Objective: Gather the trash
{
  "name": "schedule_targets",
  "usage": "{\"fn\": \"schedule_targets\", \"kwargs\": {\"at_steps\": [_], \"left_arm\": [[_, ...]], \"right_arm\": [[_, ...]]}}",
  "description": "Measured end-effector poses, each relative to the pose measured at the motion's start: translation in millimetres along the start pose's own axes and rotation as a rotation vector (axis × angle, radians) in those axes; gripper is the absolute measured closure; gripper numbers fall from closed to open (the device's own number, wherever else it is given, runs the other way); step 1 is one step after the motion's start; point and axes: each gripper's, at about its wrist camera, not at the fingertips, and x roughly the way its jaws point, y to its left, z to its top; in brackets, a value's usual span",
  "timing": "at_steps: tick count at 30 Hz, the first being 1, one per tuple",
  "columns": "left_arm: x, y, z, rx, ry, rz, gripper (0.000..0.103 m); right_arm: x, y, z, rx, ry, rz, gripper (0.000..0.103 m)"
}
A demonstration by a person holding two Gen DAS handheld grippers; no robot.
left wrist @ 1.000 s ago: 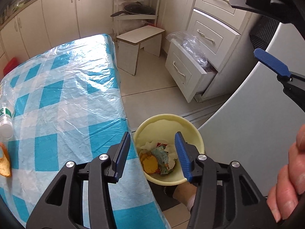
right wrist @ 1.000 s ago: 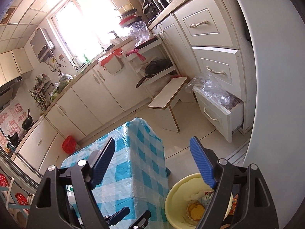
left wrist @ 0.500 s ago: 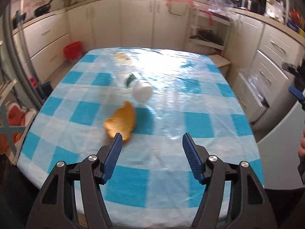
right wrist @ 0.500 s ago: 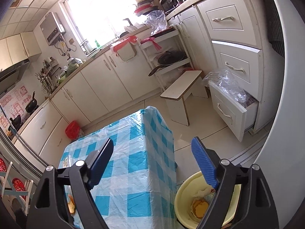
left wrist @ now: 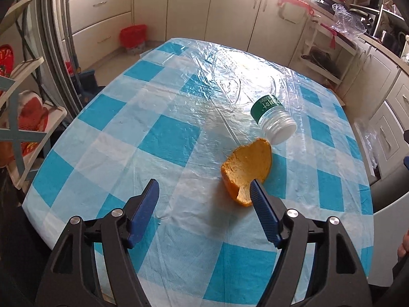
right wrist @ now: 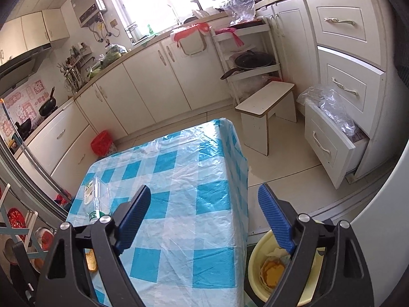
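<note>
An orange peel [left wrist: 246,170] lies on the blue-and-white checked table [left wrist: 163,138], just past my left gripper's right fingertip. A clear plastic bottle [left wrist: 258,102] with a green label lies on its side beyond the peel. My left gripper [left wrist: 204,197] is open and empty, low over the table. My right gripper [right wrist: 204,204] is open and empty, held above the table's near right corner. A yellow bin [right wrist: 258,263] with peels and wrappers stands on the floor beside the table. The bottle [right wrist: 95,204] and peel [right wrist: 91,261] show at the left of the right wrist view.
A white stool [right wrist: 265,112] stands on the floor past the table. An open drawer [right wrist: 332,143] holds a plastic bag. A red bin [left wrist: 133,34] sits by the far cabinets. A rack [left wrist: 23,117] stands left of the table.
My left gripper has swung from the yellow bin back over the table and closed in on the orange peel. My right gripper has shifted slightly and stays open.
</note>
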Motion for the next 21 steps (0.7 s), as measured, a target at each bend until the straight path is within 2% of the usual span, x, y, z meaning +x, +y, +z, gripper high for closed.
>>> {"fn": "schedule_targets", "kwargs": {"at_steps": [3, 5, 8, 9, 13, 15, 21], "left_arm": [[5.3, -4.4, 3.0, 0.009, -0.008, 0.003, 0.034], [7.0, -6.7, 4.4, 0.018, -0.015, 0.001, 0.041], [13.1, -8.4, 4.3, 0.038, -0.003, -0.014, 0.062], [15.8, -8.4, 4.1, 0.045, 0.004, -0.018, 0.073], [18.3, -6.6, 5.3, 0.067, 0.0, -0.044, 0.092], [17.7, -3.2, 8.5, 0.07, -0.005, -0.045, 0.096], [15.8, 23.7, 20.3, 0.065, -0.029, -0.017, 0.097]], "right_arm": [[10.9, 16.8, -4.4, -0.037, 0.029, 0.019, 0.018], [17.8, 28.5, -7.7, -0.067, 0.048, 0.033, 0.018], [26.4, 45.3, -13.1, -0.11, 0.073, 0.053, 0.017], [29.3, 50.2, -14.8, -0.123, 0.081, 0.058, 0.017], [41.6, 70.4, -20.7, -0.174, 0.109, 0.071, 0.016], [48.0, 79.0, -22.4, -0.192, 0.123, 0.08, 0.016], [70.4, 110.4, -31.3, -0.241, 0.164, 0.105, 0.016]]}}
